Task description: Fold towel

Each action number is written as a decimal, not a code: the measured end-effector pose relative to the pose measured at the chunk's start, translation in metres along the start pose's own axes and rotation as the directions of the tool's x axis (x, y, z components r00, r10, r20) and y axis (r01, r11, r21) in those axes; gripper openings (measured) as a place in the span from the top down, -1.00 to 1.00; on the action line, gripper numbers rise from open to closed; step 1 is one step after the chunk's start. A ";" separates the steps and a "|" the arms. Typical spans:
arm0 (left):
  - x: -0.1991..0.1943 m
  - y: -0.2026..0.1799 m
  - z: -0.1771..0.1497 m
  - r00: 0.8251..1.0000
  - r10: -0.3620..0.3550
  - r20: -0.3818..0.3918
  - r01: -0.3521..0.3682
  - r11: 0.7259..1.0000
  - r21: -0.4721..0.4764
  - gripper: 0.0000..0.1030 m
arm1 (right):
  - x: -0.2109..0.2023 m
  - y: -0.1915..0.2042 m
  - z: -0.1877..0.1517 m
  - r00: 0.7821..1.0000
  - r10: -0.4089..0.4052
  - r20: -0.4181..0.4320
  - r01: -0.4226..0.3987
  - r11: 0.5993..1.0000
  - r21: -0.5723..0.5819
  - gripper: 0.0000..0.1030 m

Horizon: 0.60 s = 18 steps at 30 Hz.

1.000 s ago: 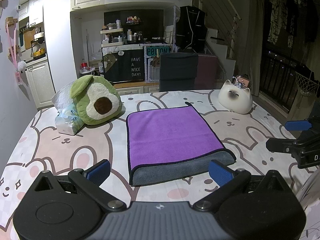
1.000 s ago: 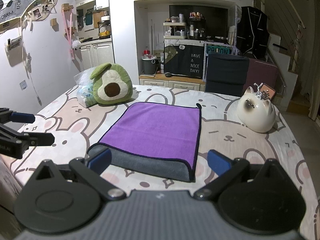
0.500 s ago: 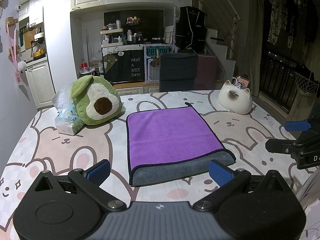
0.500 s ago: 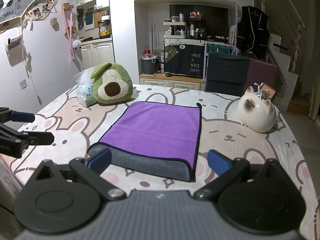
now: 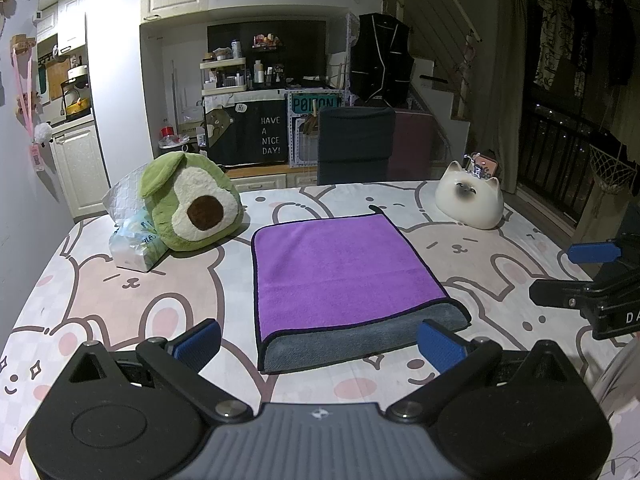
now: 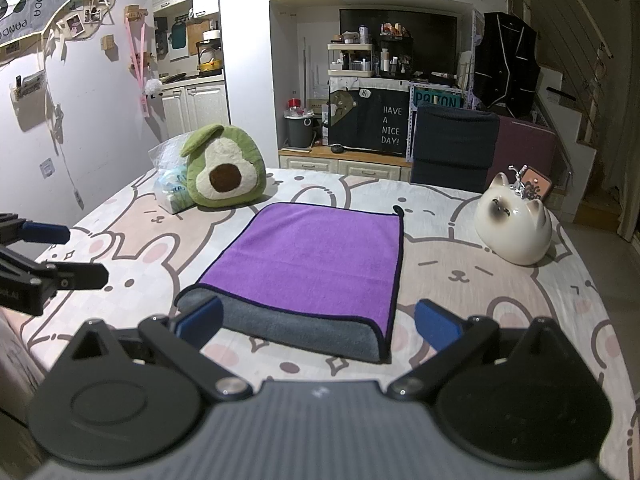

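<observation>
Towel (image 5: pixel 344 276) was seen folded once, its fold edge nearest both grippers, left (image 5: pixel 320 344) and right (image 6: pixel 316 322), each held empty with jaws spread.

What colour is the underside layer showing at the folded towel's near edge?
Grey, beneath the purple top face of the folded towel, trimmed in dark piping; clearest in the left wrist view.

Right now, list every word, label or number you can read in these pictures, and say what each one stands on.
"HAVE A NICE DAY!" on the black cloth panel under the shelves.
"Hi" in a speech bubble on the same panel.
"POTTON", uncertain, on the teal plate sign.
"PANDA", reversed, on the grey wall banner.
"DA", cut off, on the right gripper.
Print on the clear plastic pack beside the green avocado plush: too blurred.
</observation>
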<state>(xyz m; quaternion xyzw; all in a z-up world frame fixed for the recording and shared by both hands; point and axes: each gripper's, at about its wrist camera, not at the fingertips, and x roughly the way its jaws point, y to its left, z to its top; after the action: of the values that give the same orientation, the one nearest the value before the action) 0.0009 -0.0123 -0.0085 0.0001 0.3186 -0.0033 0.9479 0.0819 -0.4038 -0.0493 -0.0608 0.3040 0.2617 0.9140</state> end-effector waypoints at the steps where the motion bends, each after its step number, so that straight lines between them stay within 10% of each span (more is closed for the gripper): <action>1: 0.000 0.000 0.000 1.000 0.000 0.000 0.000 1.000 0.000 -1.00 | 0.000 0.000 0.000 1.000 -0.001 0.000 0.001 1.000 0.000 -0.99; 18: -0.010 -0.008 0.019 1.000 -0.008 0.009 0.008 1.000 0.009 -1.00 | -0.002 0.001 0.003 1.000 0.005 0.000 -0.005 1.000 -0.009 -0.99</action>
<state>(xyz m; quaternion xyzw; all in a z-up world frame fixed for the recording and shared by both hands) 0.0045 -0.0201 0.0125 0.0029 0.3144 -0.0085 0.9492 0.0814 -0.4031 -0.0455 -0.0638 0.3029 0.2656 0.9131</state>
